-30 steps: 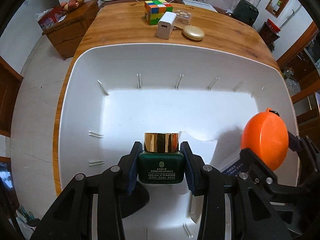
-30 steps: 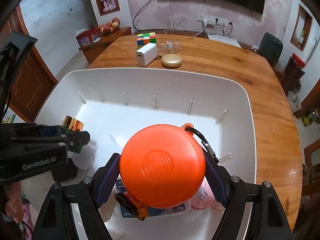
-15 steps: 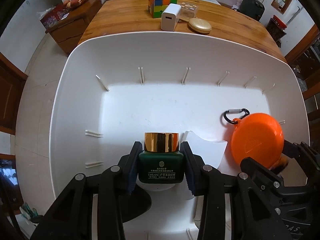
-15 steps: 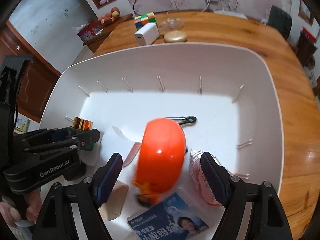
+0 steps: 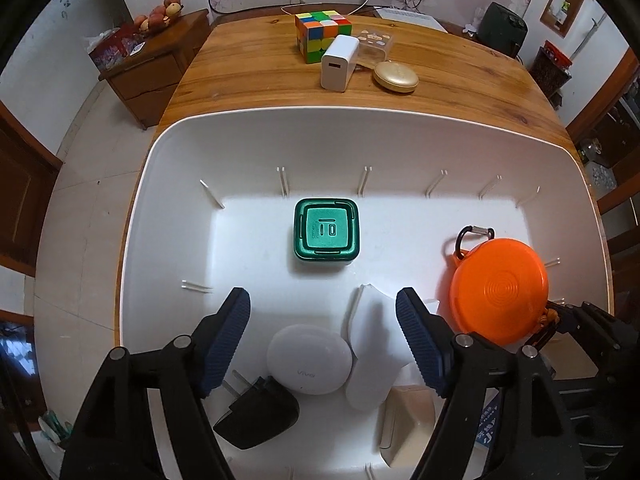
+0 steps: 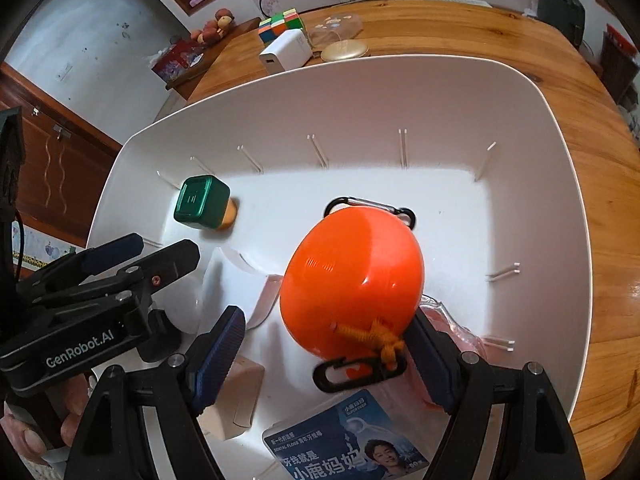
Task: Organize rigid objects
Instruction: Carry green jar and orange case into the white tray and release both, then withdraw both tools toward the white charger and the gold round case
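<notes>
The green jar (image 5: pixel 325 234) lies tipped in the white bin (image 5: pixel 360 114), base towards me, beyond my left gripper (image 5: pixel 323 344). That gripper's jaws are opening with no jar between them; a white earbud case (image 5: pixel 308 358) lies below the gap. In the right wrist view the jar (image 6: pixel 200 202) looks blurred, its gold cap pointing down-right. The orange round case (image 6: pixel 352 280) with carabiners rests tilted on the bin floor ahead of my open right gripper (image 6: pixel 324 340). It hides part of the right finger; the left pad stands clear of it.
The bin also holds a black plug (image 5: pixel 260 416), a beige box (image 5: pixel 408 424), a white curved piece (image 5: pixel 372 344), a blue floss card (image 6: pixel 344 436) and a pink packet (image 6: pixel 448 320). Beyond it on the wooden table stand a colour cube (image 5: pixel 322 36), white charger (image 5: pixel 339 63) and gold compact (image 5: pixel 395 76).
The left jaws spread apart and the green jar dropped out, ending farther into the bin with its base up. The orange case slipped from the right jaws, turned and settled on the bin floor.
</notes>
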### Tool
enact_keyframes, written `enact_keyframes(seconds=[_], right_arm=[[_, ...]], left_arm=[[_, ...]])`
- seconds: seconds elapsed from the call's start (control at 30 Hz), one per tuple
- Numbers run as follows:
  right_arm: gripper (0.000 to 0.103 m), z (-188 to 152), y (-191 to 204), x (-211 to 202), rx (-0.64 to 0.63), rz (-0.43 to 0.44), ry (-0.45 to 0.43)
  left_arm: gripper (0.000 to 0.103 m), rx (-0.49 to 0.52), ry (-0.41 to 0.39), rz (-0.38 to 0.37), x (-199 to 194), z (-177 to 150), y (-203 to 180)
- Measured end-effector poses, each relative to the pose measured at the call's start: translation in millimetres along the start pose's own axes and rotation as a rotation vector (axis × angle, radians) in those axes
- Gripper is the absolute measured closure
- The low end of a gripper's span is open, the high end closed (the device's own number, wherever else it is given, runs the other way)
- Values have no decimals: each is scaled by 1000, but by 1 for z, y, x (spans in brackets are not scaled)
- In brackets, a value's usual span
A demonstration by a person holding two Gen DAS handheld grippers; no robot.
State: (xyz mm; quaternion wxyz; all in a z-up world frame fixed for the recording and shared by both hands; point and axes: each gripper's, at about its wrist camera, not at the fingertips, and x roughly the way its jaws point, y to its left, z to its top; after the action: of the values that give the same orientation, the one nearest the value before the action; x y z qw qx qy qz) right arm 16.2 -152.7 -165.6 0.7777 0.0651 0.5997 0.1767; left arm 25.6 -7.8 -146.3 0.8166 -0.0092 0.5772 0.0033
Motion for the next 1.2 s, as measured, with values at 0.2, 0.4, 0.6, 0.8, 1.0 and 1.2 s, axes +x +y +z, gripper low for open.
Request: enact_keyframes(seconds=[0.2, 0.4, 0.6, 0.8, 1.0, 1.2], right_arm=[[22, 0, 0, 0, 0, 1, -1], [23, 0, 1, -1, -5, -14, -8], [25, -3, 0, -4, -8, -33, -26], [25, -4, 10, -9, -65, -100, -35], [25, -1, 25, -35, -158, -180, -78], [24, 26, 26, -82, -189, -175, -132]], left_arm=[[25, 9, 5, 5, 1, 0, -2], [25, 8, 1, 7, 0, -1, -2], [25, 20, -21, 20, -10, 0, 0], [25, 27, -76, 47, -33, 12, 11], [25, 37, -145, 87, -65, 38, 25], [25, 102, -212, 125, -95, 71, 23]])
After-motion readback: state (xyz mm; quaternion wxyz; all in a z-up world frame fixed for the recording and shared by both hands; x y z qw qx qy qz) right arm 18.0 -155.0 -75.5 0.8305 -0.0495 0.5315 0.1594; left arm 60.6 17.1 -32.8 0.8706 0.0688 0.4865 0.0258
